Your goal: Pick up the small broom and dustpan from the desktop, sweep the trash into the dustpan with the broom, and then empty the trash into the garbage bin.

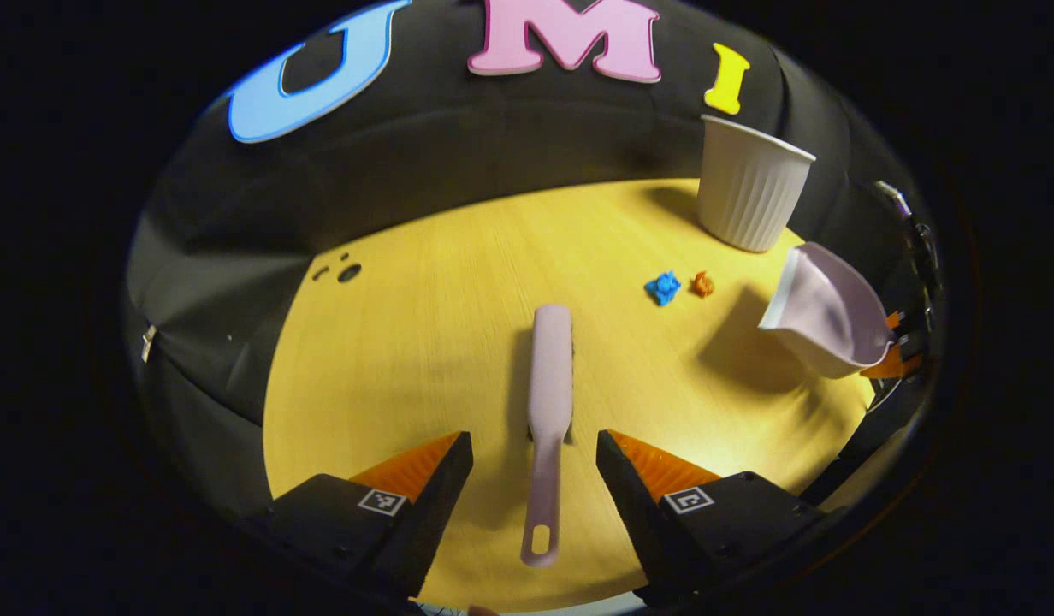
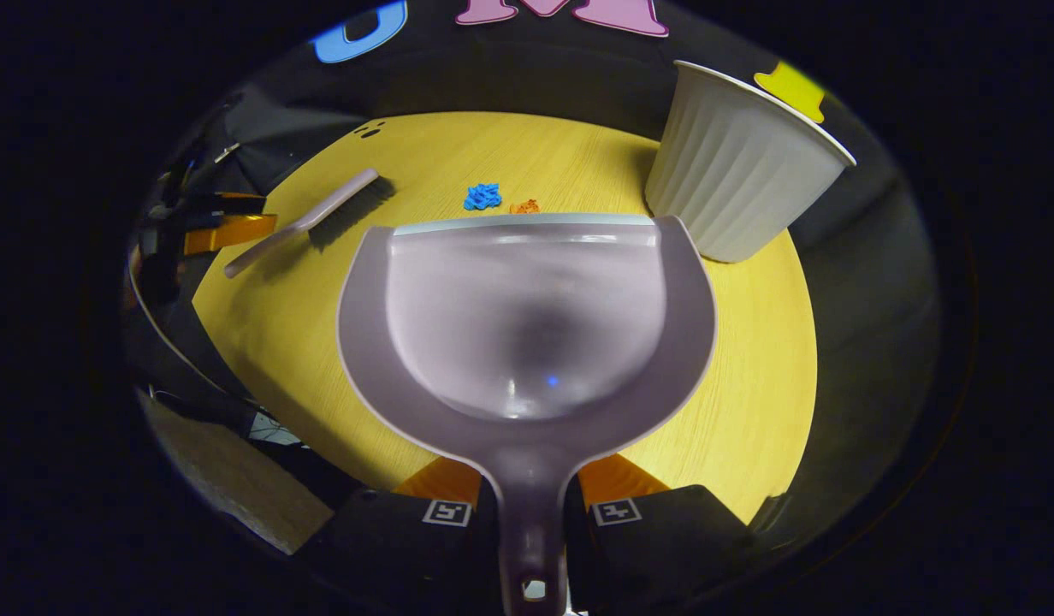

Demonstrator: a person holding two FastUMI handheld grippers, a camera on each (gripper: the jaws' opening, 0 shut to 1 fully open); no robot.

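While clamped on dustpan [image 2: 527, 342] handle, right gripper [image 2: 531, 505] holds pan raised above desk [image 2: 749, 411]. Left gripper [image 1: 534, 466] wide open astride broom [image 1: 547, 402] handle, not touching; broom flat on desk. Beyond: blue scrap [image 1: 663, 287], orange scrap [image 1: 703, 283], bin [image 1: 748, 183] upright.

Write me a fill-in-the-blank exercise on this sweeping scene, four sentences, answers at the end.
1. The right tongs are shut on the handle of the ____.
2. The broom lies on the table between the open fingers of the ____ tongs.
3. Two bits of trash lie on the table: an orange scrap and a ____ one.
4. The white ribbed bin stands ____ on the table, its mouth open.

Missing words: dustpan; left; blue; upright
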